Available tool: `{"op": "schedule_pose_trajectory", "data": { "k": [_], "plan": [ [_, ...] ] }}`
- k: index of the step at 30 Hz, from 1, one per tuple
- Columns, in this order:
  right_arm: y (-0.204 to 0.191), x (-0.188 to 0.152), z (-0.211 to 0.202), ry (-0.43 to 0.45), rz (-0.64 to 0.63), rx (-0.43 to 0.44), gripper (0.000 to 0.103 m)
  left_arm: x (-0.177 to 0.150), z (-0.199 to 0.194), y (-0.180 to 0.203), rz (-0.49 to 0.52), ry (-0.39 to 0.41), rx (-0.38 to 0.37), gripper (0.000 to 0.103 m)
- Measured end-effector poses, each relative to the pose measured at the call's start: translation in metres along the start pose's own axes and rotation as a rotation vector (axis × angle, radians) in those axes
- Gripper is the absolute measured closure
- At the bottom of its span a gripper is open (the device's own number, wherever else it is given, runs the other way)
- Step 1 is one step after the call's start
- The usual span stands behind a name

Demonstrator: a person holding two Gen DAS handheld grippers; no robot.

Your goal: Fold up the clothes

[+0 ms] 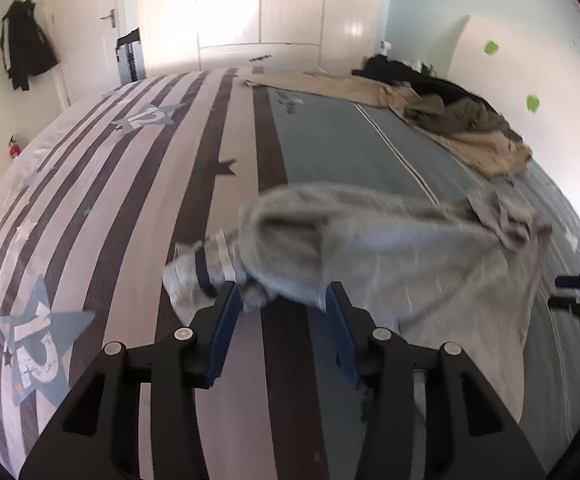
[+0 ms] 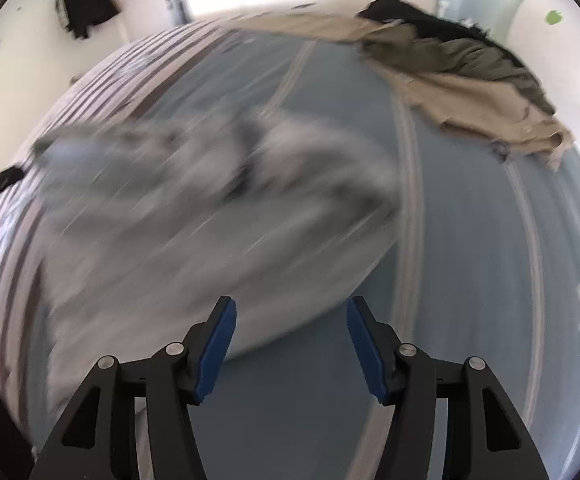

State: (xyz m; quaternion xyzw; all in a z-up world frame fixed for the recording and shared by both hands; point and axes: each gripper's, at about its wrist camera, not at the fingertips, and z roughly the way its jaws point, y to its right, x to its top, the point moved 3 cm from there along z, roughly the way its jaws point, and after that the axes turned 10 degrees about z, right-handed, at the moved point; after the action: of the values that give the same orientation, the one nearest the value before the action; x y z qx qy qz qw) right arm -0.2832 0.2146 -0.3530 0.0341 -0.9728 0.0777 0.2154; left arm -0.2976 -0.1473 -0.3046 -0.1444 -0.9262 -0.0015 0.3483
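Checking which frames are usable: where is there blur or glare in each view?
Left wrist: grey garment mildly smeared, wardrobe washed out by glare, bed sharp. Right wrist: grey garment and bed heavily streaked by motion; right gripper itself crisp.

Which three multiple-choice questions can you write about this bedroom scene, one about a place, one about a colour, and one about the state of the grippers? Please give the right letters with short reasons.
1. Where does the pile of unfolded clothes lie?
A. On the far right part of the bed
B. On the floor
C. In the wardrobe

2. What colour is the garment nearest the grippers?
A. Red
B. Grey
C. Yellow

3. How does the right gripper stand?
A. Shut on a sleeve
B. Open, holding nothing
C. Out of view

Answers:
1 A: the pile of clothes rests on the bed.
2 B: the garment is grey.
3 B: the right gripper has its fingers apart with nothing between them.
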Motion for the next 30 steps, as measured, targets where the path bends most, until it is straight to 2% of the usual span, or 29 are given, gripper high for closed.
{"op": "schedule_pose_trajectory", "data": {
  "k": [3,7,9,15,20,21,22,23,26,30],
  "plan": [
    [-0.035,-0.042,-0.001,-0.042,0.004,0.030,0.049,-0.018,-0.008,0.017,0.046,-0.019,-0.028,0.060],
    [-0.063,-0.070,0.000,-0.068,0.088,0.070,0.049,-0.039,-0.012,0.044,0.084,-0.073,-0.046,0.059],
    [-0.077,-0.082,0.000,-0.075,0.135,0.090,0.049,-0.046,-0.016,0.059,0.105,-0.071,-0.065,0.059],
    [-0.100,-0.098,0.015,-0.114,0.245,0.061,0.049,-0.048,-0.032,0.072,0.092,-0.022,-0.091,0.059],
    [-0.114,-0.099,0.024,-0.087,0.235,0.005,0.050,-0.041,-0.037,0.064,0.051,0.015,-0.112,0.059],
    [-0.117,-0.099,0.025,-0.079,0.231,-0.004,0.061,-0.040,-0.038,0.062,0.042,0.022,-0.112,0.059],
    [-0.119,-0.099,0.027,-0.077,0.225,-0.009,0.085,-0.040,-0.038,0.060,0.035,0.025,-0.113,0.059],
    [-0.120,-0.099,0.027,-0.079,0.218,-0.012,0.096,-0.040,-0.037,0.058,0.028,0.027,-0.114,0.059],
    [-0.118,-0.099,0.021,-0.076,0.198,-0.018,0.099,-0.042,-0.035,0.052,0.006,0.026,-0.109,0.059],
    [-0.095,-0.098,-0.009,-0.030,0.189,-0.025,0.100,-0.047,-0.031,0.046,-0.019,0.007,-0.098,0.059]
  ]
}}
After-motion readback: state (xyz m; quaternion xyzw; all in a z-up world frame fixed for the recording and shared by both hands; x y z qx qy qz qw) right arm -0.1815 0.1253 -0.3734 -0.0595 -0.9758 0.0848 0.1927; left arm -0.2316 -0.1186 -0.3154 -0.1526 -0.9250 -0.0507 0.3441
